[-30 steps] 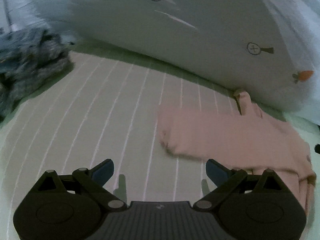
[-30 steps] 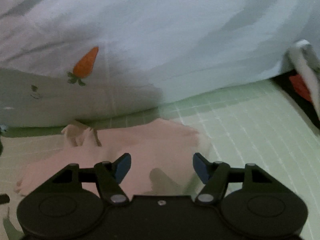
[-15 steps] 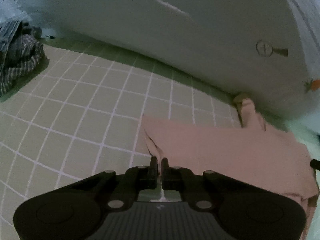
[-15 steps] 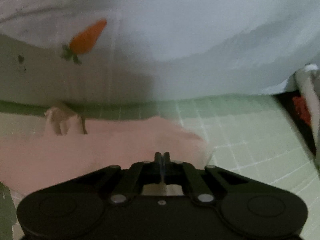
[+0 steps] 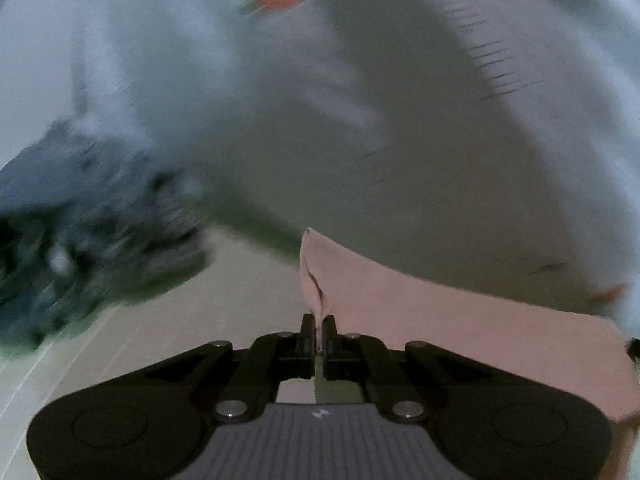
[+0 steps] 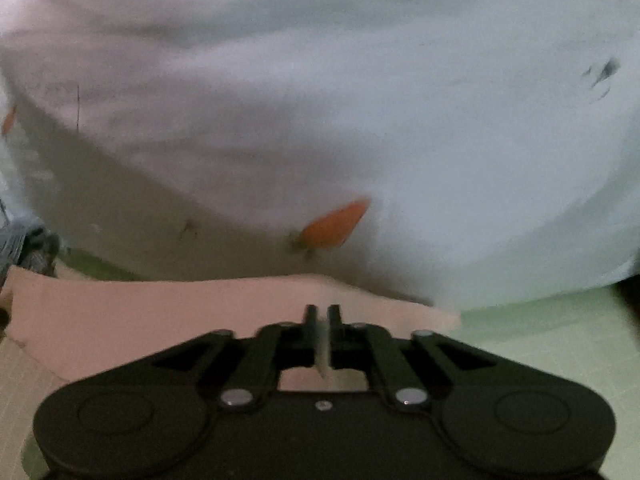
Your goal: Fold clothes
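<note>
Green gridded mat (image 6: 560,340) under pink garment (image 6: 160,312), both grippers' jaws clamped on its edge, carrot-print bedding (image 6: 360,120) behind.

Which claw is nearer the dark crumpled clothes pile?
Left. The left claw, shut on the pink garment, has the dark pile close on its left; the right claw sees it only at far left.

The garment (image 5: 460,332) was plain pale pink. The sheet (image 6: 552,344) under it was light green with a thin white grid. The quilt (image 6: 360,100) behind was white with small orange carrots (image 6: 334,224). The pile (image 5: 92,220) at the sheet's left edge was dark grey-blue, blurred. Both grippers were black.
</note>
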### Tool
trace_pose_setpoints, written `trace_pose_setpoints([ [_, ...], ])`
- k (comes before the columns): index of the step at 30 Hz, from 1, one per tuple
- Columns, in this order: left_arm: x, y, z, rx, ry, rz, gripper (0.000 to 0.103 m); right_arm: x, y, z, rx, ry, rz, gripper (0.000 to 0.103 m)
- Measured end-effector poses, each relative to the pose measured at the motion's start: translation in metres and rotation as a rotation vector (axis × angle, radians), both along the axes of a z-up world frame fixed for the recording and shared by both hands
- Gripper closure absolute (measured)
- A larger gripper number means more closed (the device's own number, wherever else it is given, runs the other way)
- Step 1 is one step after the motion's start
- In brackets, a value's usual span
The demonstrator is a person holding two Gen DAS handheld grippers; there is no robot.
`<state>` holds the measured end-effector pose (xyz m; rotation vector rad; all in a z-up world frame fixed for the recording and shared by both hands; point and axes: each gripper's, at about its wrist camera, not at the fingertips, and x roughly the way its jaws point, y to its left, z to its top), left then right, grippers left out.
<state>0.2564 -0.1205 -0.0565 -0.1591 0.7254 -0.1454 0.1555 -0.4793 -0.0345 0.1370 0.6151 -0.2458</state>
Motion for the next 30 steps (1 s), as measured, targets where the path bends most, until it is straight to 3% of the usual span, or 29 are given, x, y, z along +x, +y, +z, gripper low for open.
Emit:
trace_pose_setpoints([
  [2, 0.008, 0.015, -0.025, -0.003, 0.087, 0.052, 0.100, 0.002, -0.011, -0.015, 0.106, 0.042, -0.081, 0.064],
  [3, 0.008, 0.021, -0.034, -0.012, 0.113, 0.064, 0.100, -0.002, -0.018, -0.019, 0.146, 0.040, -0.119, 0.061],
  [5, 0.009, 0.032, -0.048, -0.026, 0.159, 0.085, 0.100, -0.008, -0.031, -0.028, 0.183, 0.056, -0.188, 0.049],
  [7, 0.009, 0.034, -0.055, -0.028, 0.173, 0.085, 0.100, -0.010, -0.043, -0.037, 0.186, 0.087, -0.235, 0.046],
  [14, 0.012, 0.034, -0.073, -0.008, 0.209, 0.075, 0.099, 0.005, -0.088, -0.072, 0.418, 0.145, -0.323, 0.040],
  [16, 0.010, 0.034, -0.075, 0.009, 0.216, 0.073, 0.099, 0.021, -0.089, -0.085, 0.456, 0.178, -0.317, 0.044],
  [17, 0.009, 0.033, -0.076, 0.017, 0.217, 0.070, 0.100, 0.028, -0.092, -0.090, 0.469, 0.194, -0.312, 0.073],
  [18, 0.008, 0.032, -0.075, 0.027, 0.214, 0.063, 0.100, 0.034, -0.092, -0.089, 0.439, 0.193, -0.297, 0.092],
  [25, 0.005, 0.025, -0.073, 0.079, 0.201, 0.048, 0.099, 0.072, -0.085, -0.084, 0.172, 0.196, -0.192, 0.092],
  [28, 0.004, 0.023, -0.073, 0.077, 0.201, 0.057, 0.099, 0.073, -0.075, -0.082, 0.084, 0.221, -0.195, 0.072],
  [30, 0.006, 0.025, -0.073, 0.056, 0.207, 0.062, 0.099, 0.060, -0.061, -0.073, -0.002, 0.204, -0.221, 0.052],
])
